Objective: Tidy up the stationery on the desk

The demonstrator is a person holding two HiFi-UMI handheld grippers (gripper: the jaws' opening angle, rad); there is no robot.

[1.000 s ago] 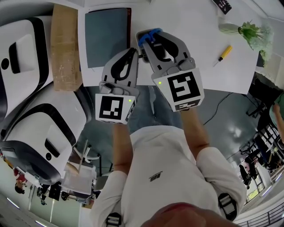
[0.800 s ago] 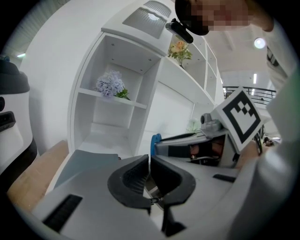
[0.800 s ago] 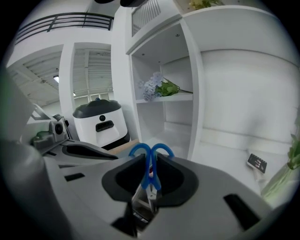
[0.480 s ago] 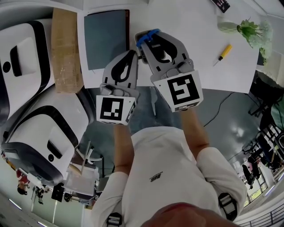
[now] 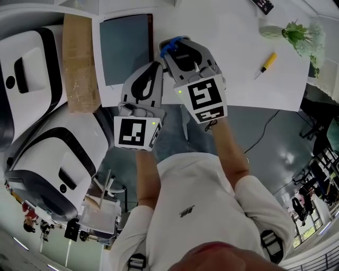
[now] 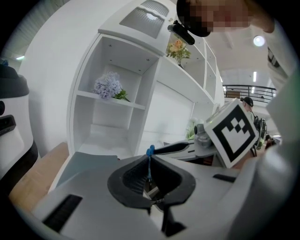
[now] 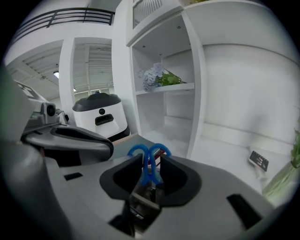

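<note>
Closest in is the person's white shirt (image 5: 185,211), with both forearms stretched forward. The left gripper (image 5: 158,64) has its tip just over the near edge of the white desk (image 5: 222,47). Its jaws are pressed together and empty. The right gripper (image 5: 172,45) is just beside it on the right and reaches a bit further. Its jaws have just been opening, and the blue pads (image 7: 136,149) now stand a narrow slit apart with nothing visible between them.

A gray notebook (image 5: 124,47) with a dark red edge lies flat on the desk, just left of both tips. I can't tell whether it is touched. A brown cardboard sheet (image 5: 79,58) lies left of the notebook, and white-and-black machines (image 5: 32,69) stand beyond that.

Well off to the right on the desk is a yellow-handled tool (image 5: 267,63). Farther right is a green plant in a vase (image 5: 294,34), and a dark device (image 5: 265,5) lies at the far edge. A white shelf unit (image 7: 164,93) with lilac flowers (image 7: 152,77) stands at the back.
</note>
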